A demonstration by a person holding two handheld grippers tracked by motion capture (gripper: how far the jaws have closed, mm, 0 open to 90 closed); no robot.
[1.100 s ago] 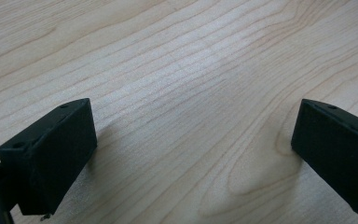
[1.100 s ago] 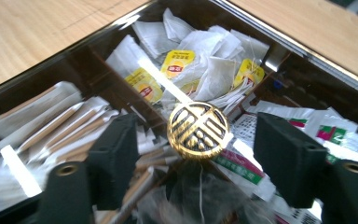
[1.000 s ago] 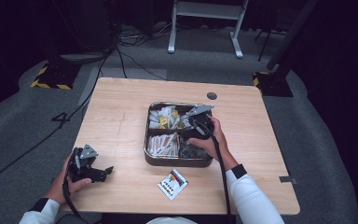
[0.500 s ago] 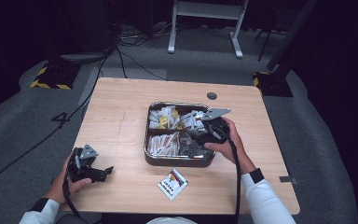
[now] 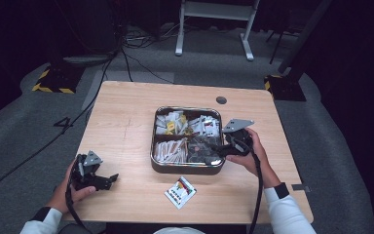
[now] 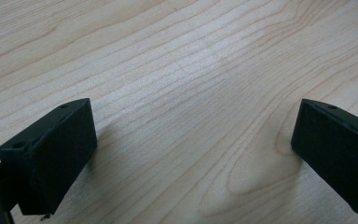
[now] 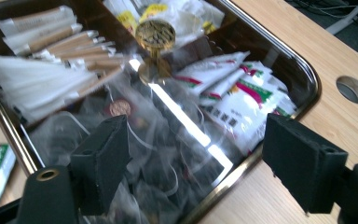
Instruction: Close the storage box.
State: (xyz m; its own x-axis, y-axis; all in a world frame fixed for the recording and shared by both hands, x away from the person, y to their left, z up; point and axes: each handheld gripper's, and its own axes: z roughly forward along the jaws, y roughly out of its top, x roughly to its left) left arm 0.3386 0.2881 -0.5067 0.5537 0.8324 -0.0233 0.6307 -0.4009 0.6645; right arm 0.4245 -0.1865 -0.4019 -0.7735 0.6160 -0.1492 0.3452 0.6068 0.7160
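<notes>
Nearest the person, a striped packet lies flat on the surface, on its own, just in front of the tray. Left tool sits low at the near-left corner, well apart from the tray; in the left gripper view its jaws stand wide apart w/ bare wood between, nothing gripped. Right tool is at the tray's near-right corner, jaws spread wide, one over the clear bags, the other outside the rim; nothing pinched. Tray is metal, split into compartments: clear bags near-right, paper sticks near-left, white sachets w/ red & green print far-right, yellow-marked packets far-left. A gold knob stands at the centre. Farther back, a round hole in the surface.
</notes>
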